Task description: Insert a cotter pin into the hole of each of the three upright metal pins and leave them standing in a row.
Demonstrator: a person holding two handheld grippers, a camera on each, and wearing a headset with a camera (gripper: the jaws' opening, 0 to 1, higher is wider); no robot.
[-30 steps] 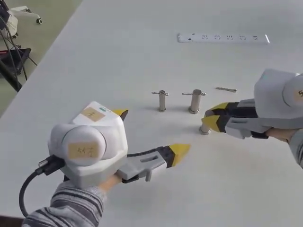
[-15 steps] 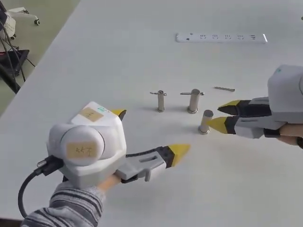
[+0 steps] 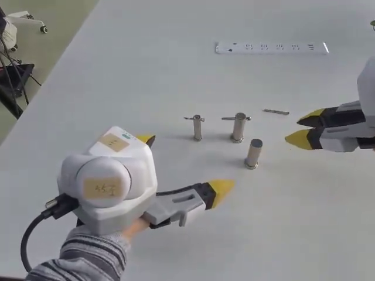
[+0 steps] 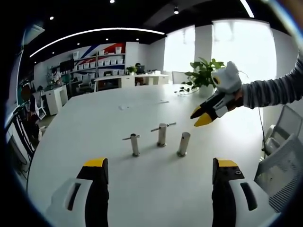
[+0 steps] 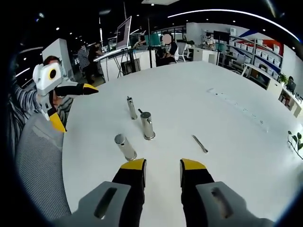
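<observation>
Three upright metal pins stand on the white table. The left pin (image 3: 197, 127) and the middle pin (image 3: 238, 127) each carry a cotter pin through the top. The third pin (image 3: 254, 153) stands slightly nearer, with nothing through it. A loose cotter pin (image 3: 276, 111) lies flat behind it, also seen as the cotter pin (image 5: 200, 144) ahead of my right gripper. My right gripper (image 3: 297, 130) hovers open to the right of the third pin (image 5: 125, 146), apart from it. My left gripper (image 3: 184, 164) is wide open and empty, short of the pins (image 4: 162, 135).
A white power strip (image 3: 271, 48) lies at the far side of the table (image 3: 146, 70). The table's left edge runs diagonally, with floor and a chair base beyond it. Open tabletop surrounds the pins.
My right gripper has drawn back to the right, off the third pin, which stays standing upright. The left gripper has held still.
</observation>
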